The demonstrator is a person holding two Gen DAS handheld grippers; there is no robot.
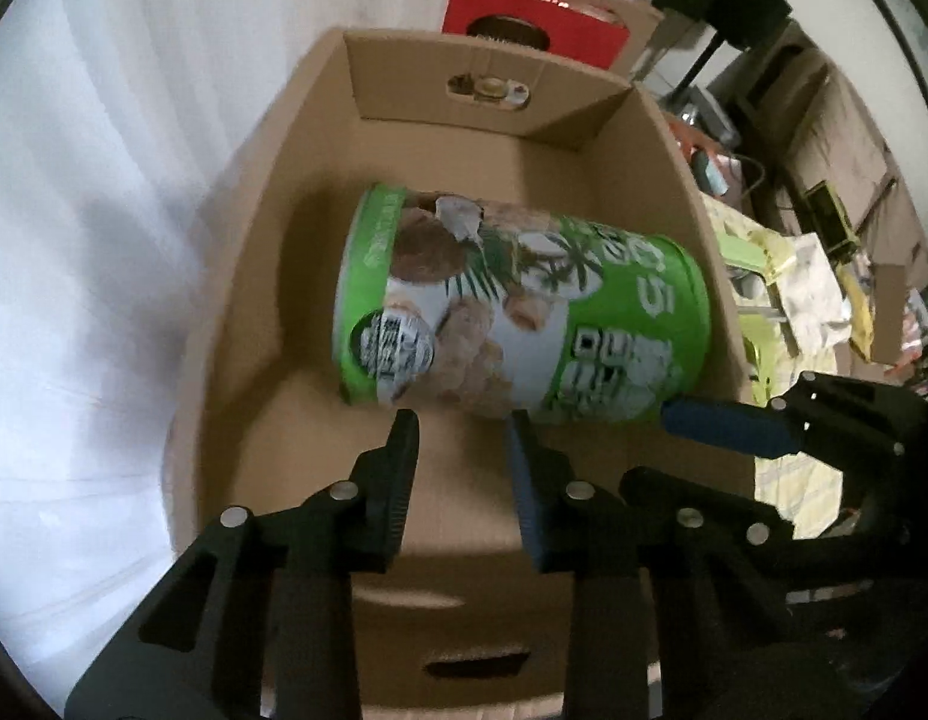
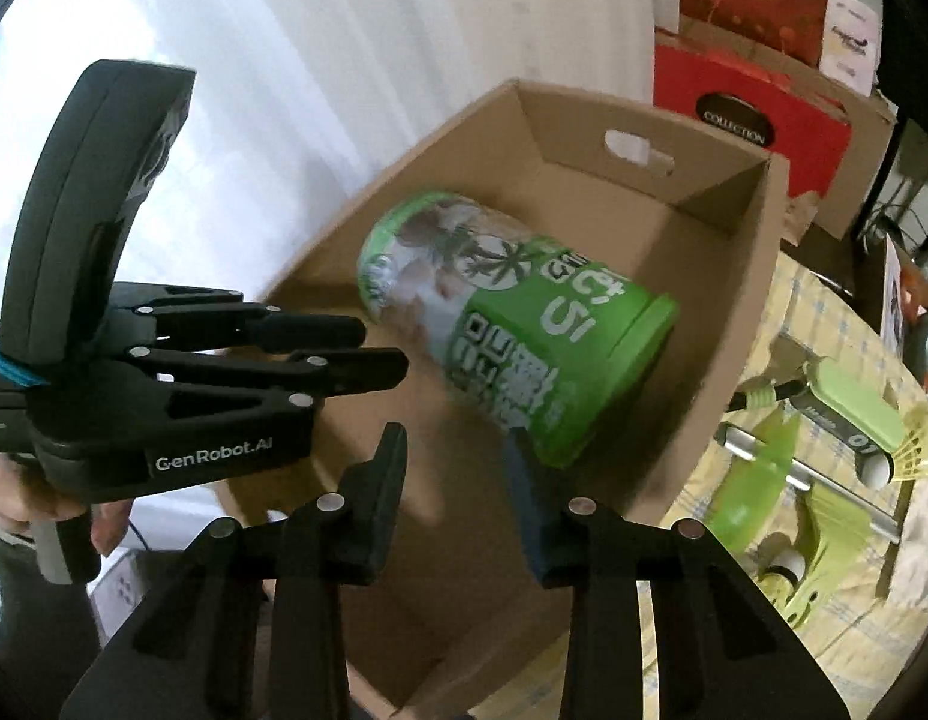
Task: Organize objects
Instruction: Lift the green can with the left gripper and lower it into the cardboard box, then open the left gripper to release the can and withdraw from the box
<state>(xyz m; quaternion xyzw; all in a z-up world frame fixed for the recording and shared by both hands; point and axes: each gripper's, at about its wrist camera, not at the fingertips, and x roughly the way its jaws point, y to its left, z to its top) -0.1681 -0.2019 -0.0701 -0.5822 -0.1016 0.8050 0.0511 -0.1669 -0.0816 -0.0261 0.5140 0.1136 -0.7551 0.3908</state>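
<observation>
A green canister (image 1: 523, 306) with coconut and palm pictures lies on its side inside an open cardboard box (image 1: 248, 276). My left gripper (image 1: 462, 426) hangs just above the canister's near side, open, nothing between its fingers. In the right wrist view the same canister (image 2: 523, 330) looks blurred, its lid end toward the box's (image 2: 745, 276) right wall. My right gripper (image 2: 456, 441) is open and empty, its blue fingertip close under the lid end; contact cannot be told. The left gripper (image 2: 374, 354) shows at the left, with a hand under it.
A red gift box (image 2: 745, 108) and stacked cartons stand behind the cardboard box. To the right, a yellow-clothed table (image 2: 823, 324) carries a green racket handle (image 2: 847, 414), shuttlecocks and green plastic parts. A white curtain (image 1: 104, 180) hangs on the left.
</observation>
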